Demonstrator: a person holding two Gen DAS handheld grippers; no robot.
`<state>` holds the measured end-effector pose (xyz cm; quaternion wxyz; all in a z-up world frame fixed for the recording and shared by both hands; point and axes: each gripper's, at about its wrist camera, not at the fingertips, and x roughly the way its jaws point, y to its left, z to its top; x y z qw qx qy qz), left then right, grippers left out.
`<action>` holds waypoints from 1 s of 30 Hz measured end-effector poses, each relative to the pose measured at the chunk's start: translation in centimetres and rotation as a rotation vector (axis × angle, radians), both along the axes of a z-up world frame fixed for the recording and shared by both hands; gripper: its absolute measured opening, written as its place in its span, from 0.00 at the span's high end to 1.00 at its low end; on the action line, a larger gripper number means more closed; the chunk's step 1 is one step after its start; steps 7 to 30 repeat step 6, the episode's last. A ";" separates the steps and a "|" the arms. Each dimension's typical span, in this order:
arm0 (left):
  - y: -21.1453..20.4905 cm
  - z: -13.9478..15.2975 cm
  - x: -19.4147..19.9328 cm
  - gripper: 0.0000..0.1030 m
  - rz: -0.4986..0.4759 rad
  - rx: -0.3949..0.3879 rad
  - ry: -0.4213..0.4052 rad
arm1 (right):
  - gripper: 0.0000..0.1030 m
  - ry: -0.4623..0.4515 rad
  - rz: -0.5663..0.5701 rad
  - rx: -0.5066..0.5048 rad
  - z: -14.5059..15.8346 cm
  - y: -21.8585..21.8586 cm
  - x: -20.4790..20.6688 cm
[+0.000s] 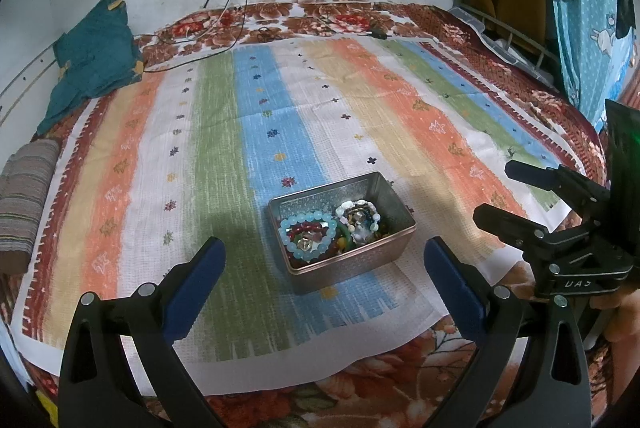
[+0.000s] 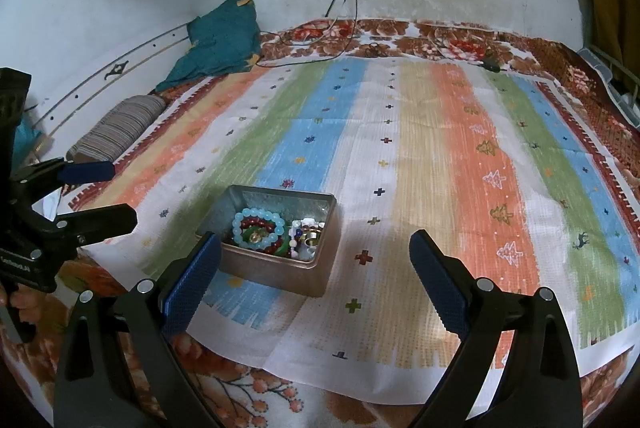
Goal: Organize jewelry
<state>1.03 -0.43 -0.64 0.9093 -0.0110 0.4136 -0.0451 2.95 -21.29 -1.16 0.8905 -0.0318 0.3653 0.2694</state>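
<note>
Jewelry tin (image 1: pixel 352 264) shows rings only from the right wrist view.

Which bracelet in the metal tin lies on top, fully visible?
The pale blue beaded bracelet, a complete ring at the left of the metal tin; the others are partly buried.

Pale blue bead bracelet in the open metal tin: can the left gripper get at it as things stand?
Probably yes. The pale blue bead bracelet lies on top in the lidless tin, and the left gripper, open, faces it unobstructed.
</note>
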 end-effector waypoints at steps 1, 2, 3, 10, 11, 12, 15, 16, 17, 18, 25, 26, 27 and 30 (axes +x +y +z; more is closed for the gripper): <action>0.0 0.0 0.0 0.05 0.003 0.001 0.002 | 0.07 -0.001 0.000 0.002 0.0 0.0 0.0; 0.0 -0.1 0.0 0.05 0.005 0.001 0.003 | 0.07 -0.002 -0.001 0.003 0.1 0.0 0.1; 0.1 0.0 0.0 0.05 0.002 -0.002 0.002 | 0.07 -0.002 -0.002 0.004 0.1 -0.1 0.1; 0.0 0.0 -0.1 0.05 -0.003 0.001 0.001 | 0.07 -0.005 -0.003 0.002 0.2 -0.1 0.1; 0.0 0.0 -0.1 0.05 -0.003 0.001 0.001 | 0.07 -0.005 -0.003 0.002 0.2 -0.1 0.1; 0.0 0.0 -0.1 0.05 -0.003 0.001 0.001 | 0.07 -0.005 -0.003 0.002 0.2 -0.1 0.1; 0.0 0.0 -0.1 0.05 -0.003 0.001 0.001 | 0.07 -0.005 -0.003 0.002 0.2 -0.1 0.1; 0.0 0.0 -0.1 0.05 -0.003 0.001 0.001 | 0.07 -0.005 -0.003 0.002 0.2 -0.1 0.1; 0.0 0.0 -0.1 0.05 -0.003 0.001 0.001 | 0.07 -0.005 -0.003 0.002 0.2 -0.1 0.1; 0.0 0.0 -0.1 0.05 -0.003 0.001 0.001 | 0.07 -0.005 -0.003 0.002 0.2 -0.1 0.1; 0.0 0.0 -0.1 0.05 -0.003 0.001 0.001 | 0.07 -0.005 -0.003 0.002 0.2 -0.1 0.1; 0.0 0.0 -0.1 0.05 -0.003 0.001 0.001 | 0.07 -0.005 -0.003 0.002 0.2 -0.1 0.1; 0.0 0.0 -0.1 0.05 -0.003 0.001 0.001 | 0.07 -0.005 -0.003 0.002 0.2 -0.1 0.1; 0.0 0.0 -0.1 0.05 -0.003 0.001 0.001 | 0.07 -0.005 -0.003 0.002 0.2 -0.1 0.1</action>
